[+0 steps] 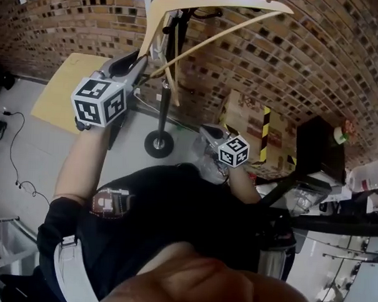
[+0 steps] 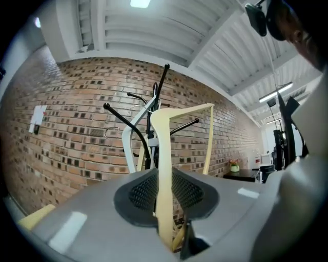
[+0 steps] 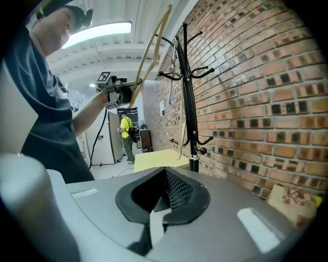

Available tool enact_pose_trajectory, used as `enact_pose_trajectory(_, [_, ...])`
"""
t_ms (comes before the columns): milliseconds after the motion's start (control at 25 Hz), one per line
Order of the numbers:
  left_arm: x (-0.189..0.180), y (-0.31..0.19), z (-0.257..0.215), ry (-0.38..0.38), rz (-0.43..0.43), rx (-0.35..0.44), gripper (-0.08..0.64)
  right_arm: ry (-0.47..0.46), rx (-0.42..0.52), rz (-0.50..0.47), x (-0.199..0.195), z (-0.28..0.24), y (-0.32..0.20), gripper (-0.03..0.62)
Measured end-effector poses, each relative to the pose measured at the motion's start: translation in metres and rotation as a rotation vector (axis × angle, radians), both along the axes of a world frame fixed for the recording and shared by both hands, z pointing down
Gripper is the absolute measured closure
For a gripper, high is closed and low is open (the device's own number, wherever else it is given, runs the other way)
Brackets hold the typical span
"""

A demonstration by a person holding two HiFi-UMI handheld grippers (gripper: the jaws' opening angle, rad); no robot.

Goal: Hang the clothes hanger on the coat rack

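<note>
**One hanger, held up at the rack's top**

Counted: one wooden hanger (image 1: 227,2), one black coat rack (image 1: 164,108), two grippers, one marker cube on each. No words legible on the cubes, only black-and-white square patterns; print on the cardboard box (image 1: 244,112) just right of the rack's foot too blurred to read.

Left gripper (image 1: 143,57) raised level with the rack's upper hooks, jaws clamped on one arm of the hanger. Hanger tilted, overlapping the rack's top prongs in the head view; touching them or not, impossible to tell. Hook end not made out.

Right gripper (image 3: 163,192) lower down, right of the rack's pole, well apart from the hanger, jaws together with nothing between.
</note>
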State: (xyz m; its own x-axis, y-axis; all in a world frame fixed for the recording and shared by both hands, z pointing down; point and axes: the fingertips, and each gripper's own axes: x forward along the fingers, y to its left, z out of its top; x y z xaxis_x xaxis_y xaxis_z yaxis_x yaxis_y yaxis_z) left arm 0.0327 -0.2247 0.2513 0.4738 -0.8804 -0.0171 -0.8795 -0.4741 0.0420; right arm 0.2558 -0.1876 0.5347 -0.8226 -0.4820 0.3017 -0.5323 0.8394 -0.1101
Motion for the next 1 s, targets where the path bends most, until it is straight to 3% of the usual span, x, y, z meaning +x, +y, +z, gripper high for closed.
enact_pose_trajectory(200, [0.027,0.013,0.006,0.052,-0.105,-0.022,0.482,0.006,-0.015,-0.087,0.030,0.006,-0.001,0.578])
enact_pose_trajectory(440, [0.043,0.018,0.005,0.098,-0.171,-0.045,0.482,-0.008,-0.002,-0.169,0.035,0.002,0.006,0.578])
enact_pose_trajectory(1000, [0.058,0.006,0.018,0.079,-0.268,-0.087,0.482,-0.032,-0.002,-0.192,0.051,0.005,0.015,0.578])
